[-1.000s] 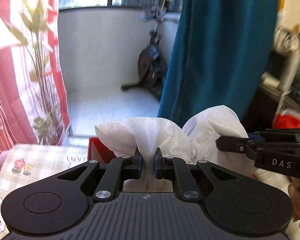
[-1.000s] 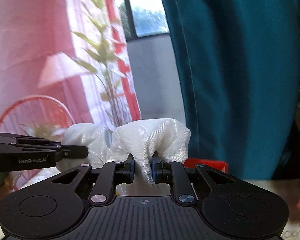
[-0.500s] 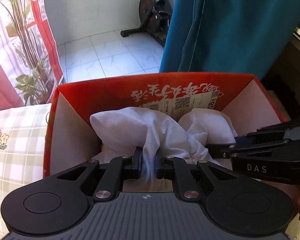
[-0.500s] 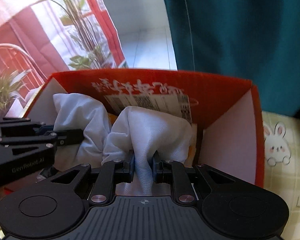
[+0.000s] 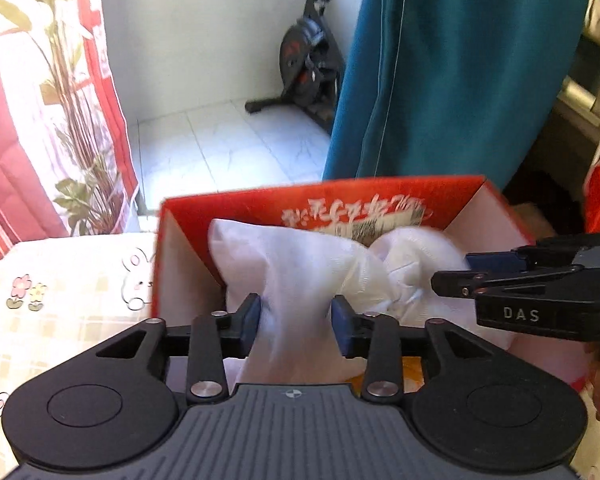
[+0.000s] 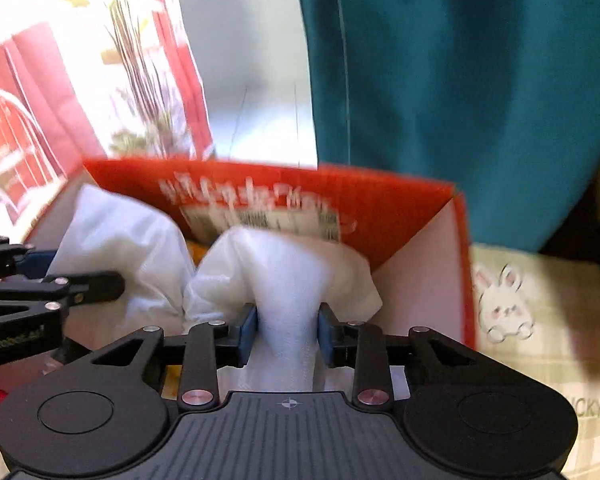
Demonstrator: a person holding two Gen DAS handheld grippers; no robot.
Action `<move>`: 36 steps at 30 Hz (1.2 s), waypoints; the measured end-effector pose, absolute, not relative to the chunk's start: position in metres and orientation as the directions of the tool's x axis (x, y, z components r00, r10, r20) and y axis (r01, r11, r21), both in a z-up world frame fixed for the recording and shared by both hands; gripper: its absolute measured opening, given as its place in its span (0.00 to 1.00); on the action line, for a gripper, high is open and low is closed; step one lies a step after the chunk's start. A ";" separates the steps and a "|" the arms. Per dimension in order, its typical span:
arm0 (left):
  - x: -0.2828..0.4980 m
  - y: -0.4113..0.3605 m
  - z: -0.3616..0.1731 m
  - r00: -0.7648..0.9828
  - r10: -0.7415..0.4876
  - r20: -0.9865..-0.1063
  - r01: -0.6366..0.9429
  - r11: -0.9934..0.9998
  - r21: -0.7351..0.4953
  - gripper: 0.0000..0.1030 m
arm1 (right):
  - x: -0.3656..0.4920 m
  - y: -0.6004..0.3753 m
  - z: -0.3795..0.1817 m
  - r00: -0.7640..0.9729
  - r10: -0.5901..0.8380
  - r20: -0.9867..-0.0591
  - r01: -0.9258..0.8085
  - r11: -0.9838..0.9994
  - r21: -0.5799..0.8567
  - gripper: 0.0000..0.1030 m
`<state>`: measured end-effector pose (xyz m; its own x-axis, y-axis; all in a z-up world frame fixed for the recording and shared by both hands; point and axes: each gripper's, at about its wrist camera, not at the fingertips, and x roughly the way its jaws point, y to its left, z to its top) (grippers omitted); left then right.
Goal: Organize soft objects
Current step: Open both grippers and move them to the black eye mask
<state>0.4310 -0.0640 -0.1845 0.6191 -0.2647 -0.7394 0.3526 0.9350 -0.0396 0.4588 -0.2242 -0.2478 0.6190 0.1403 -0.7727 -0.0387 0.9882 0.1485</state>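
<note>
Both grippers over the red cardboard box with white inner walls (image 5: 380, 200), pointing down into it. Bunched white woven-fabric bundle (image 5: 300, 272) sits inside the box, against the back wall with the printed label.

My left gripper (image 5: 296, 320): jaws opening. A neck of the white fabric runs between the blue pads (image 5: 252, 316); it fills the gap but I see no pinch now, so I read it as released.

My right gripper (image 6: 287, 330): jaws opening too, the other lobe of the same fabric between its pads, loose. Frame is motion-blurred, so contact is hard to judge.

Box stands on a checked tablecloth with bunny prints (image 6: 520, 320). Teal curtain (image 5: 460, 72) hangs behind it.
</note>
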 end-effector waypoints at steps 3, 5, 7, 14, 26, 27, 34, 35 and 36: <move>0.409 -0.050 -0.166 0.657 -0.280 -0.700 0.349 0.936 -0.047 0.51 | 0.438 -0.227 -0.231 0.666 0.148 -0.732 -0.052 0.987 0.152 0.39; 0.390 -0.041 -0.155 0.676 -0.289 -0.678 0.353 0.934 -0.046 0.51 | 0.420 -0.231 -0.217 0.694 0.146 -0.705 -0.065 0.988 0.140 0.40; 0.369 -0.033 -0.147 0.686 -0.295 -0.665 0.358 0.933 -0.045 0.51 | 0.401 -0.234 -0.204 0.716 0.160 -0.680 -0.087 0.986 0.140 0.40; 0.308 -0.006 -0.144 0.680 -0.333 -0.653 0.403 0.914 -0.047 0.56 | 0.334 -0.229 -0.178 0.762 0.217 -0.610 -0.155 0.976 0.154 0.40; 0.285 0.035 -0.182 0.675 -0.334 -0.657 0.422 0.906 -0.027 0.69 | 0.265 -0.216 -0.203 0.792 0.265 -0.549 -0.188 0.963 0.193 0.42; 0.285 0.034 -0.188 0.674 -0.326 -0.663 0.427 0.904 -0.009 0.69 | 0.262 -0.216 -0.208 0.788 0.268 -0.555 -0.191 0.962 0.193 0.44; 0.294 0.044 -0.222 0.644 -0.355 -0.678 0.430 0.900 -0.063 0.70 | 0.267 -0.211 -0.253 0.716 0.274 -0.642 -0.197 0.962 0.190 0.49; 0.296 0.045 -0.225 0.634 -0.367 -0.681 0.439 0.895 -0.073 0.70 | 0.270 -0.211 -0.260 0.706 0.280 -0.650 -0.196 0.960 0.201 0.51; 0.297 0.046 -0.228 0.628 -0.375 -0.682 0.446 0.891 -0.080 0.70 | 0.272 -0.211 -0.266 0.699 0.286 -0.656 -0.198 0.958 0.206 0.51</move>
<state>0.2972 0.0459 -0.2277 0.6277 -0.3752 -0.6820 0.4459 0.8915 -0.0801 0.2718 -0.2107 -0.2657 0.6990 0.2856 -0.6556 -0.1981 0.9582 0.2063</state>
